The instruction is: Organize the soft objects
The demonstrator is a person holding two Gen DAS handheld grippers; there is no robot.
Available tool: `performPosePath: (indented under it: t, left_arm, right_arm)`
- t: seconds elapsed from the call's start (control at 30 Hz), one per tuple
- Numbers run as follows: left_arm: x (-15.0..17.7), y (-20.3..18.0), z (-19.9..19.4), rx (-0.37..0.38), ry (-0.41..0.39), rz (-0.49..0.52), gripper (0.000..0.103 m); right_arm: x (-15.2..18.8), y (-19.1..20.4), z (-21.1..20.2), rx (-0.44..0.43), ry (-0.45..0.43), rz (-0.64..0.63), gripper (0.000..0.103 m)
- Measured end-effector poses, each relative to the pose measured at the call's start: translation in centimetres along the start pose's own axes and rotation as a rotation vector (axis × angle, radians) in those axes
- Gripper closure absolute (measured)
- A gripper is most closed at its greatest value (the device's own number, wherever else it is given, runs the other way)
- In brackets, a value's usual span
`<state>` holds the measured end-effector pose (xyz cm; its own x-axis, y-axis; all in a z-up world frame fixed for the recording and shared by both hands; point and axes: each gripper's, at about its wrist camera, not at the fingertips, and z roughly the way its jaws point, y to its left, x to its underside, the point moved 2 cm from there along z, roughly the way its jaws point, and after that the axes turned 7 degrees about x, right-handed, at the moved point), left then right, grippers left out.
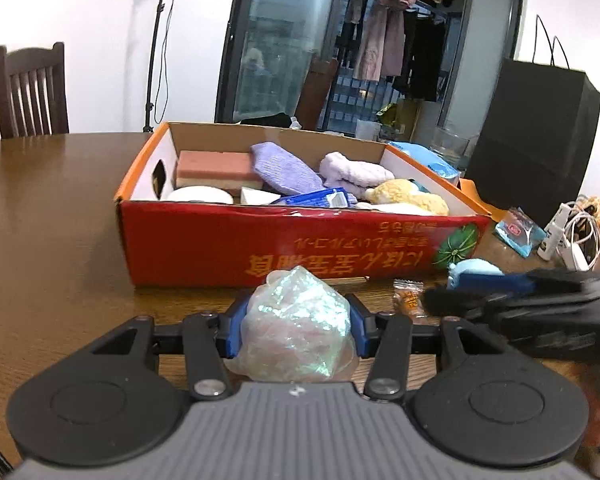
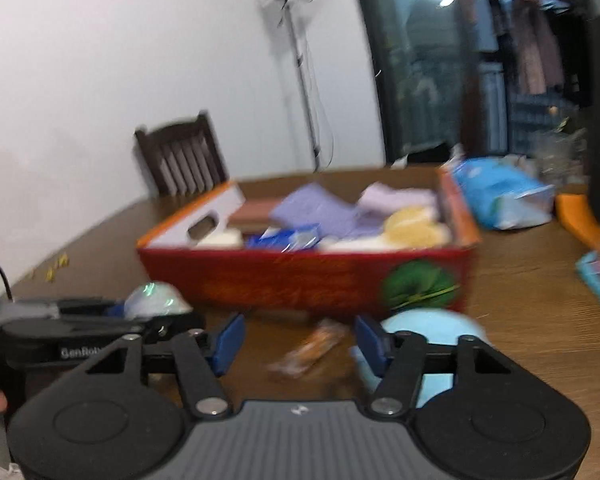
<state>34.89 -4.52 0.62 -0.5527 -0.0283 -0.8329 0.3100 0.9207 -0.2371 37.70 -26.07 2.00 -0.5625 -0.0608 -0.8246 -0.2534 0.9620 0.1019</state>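
Observation:
My left gripper (image 1: 296, 316) is shut on a crumpled iridescent plastic bag (image 1: 300, 336), held just in front of the red cardboard box (image 1: 260, 244). The box holds a pink sponge (image 1: 216, 166), a purple cloth (image 1: 284, 172), a lilac towel (image 1: 354, 174) and a yellow plush (image 1: 408, 196). The right wrist view is blurred. My right gripper (image 2: 300, 340) is open low over the table, with an orange candy wrapper (image 2: 312, 350) lying between its fingers. A light blue soft thing (image 2: 432, 332) sits just outside its right finger.
A black bag (image 1: 536, 140) stands at the right of the wooden table (image 1: 60, 240), with a blue packet (image 1: 520, 234) and a white charger with cables (image 1: 568, 236) near it. A dark chair (image 1: 32, 92) is at the far left edge.

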Motion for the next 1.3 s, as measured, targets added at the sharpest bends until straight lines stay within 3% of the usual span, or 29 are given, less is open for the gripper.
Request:
performPosePath:
  t: [0.13, 0.3, 0.43, 0.7, 0.9, 1.1, 1.3]
  left_arm:
    - [0.0, 0.7, -1.3, -0.004, -0.027, -0.009, 0.053]
    - [0.5, 1.0, -3.2, -0.008, -0.044, -0.026, 0.053]
    - [1.8, 0.4, -5.5, -0.002, -0.048, -0.042, 0.053]
    - [5.5, -2.3, -10.1, 0.017, -0.031, -0.040, 0.053]
    - [5.8, -4.2, -12.0, 0.031, -0.062, -0.001, 0.053]
    - [3.5, -4.6, -12.3, 0.012, -0.116, 0.047, 0.053]
    - [-3.0, -3.5, -10.1, 0.000, -0.193, 0.097, 0.053]
  right_arm:
    - [0.1, 1.2, 3.2, 0.117, 0.053, -0.060, 0.064]
    - [1.0, 2.0, 3.4, 0.127, 0.060, -0.085, 0.089]
    - [2.2, 2.8, 1.2, 0.077, 0.054, -0.084, 0.089]
    - [5.6, 3.8, -7.9, 0.005, -0.025, 0.035, 0.089]
    - [6.2, 3.8, -12.1, 0.012, -0.089, 0.025, 0.089]
    - [4.9, 3.5, -12.9, 0.007, -0.129, 0.007, 0.089]
    - [-0.7, 2.4, -12.4, -0.006, -0.205, -0.080, 0.089]
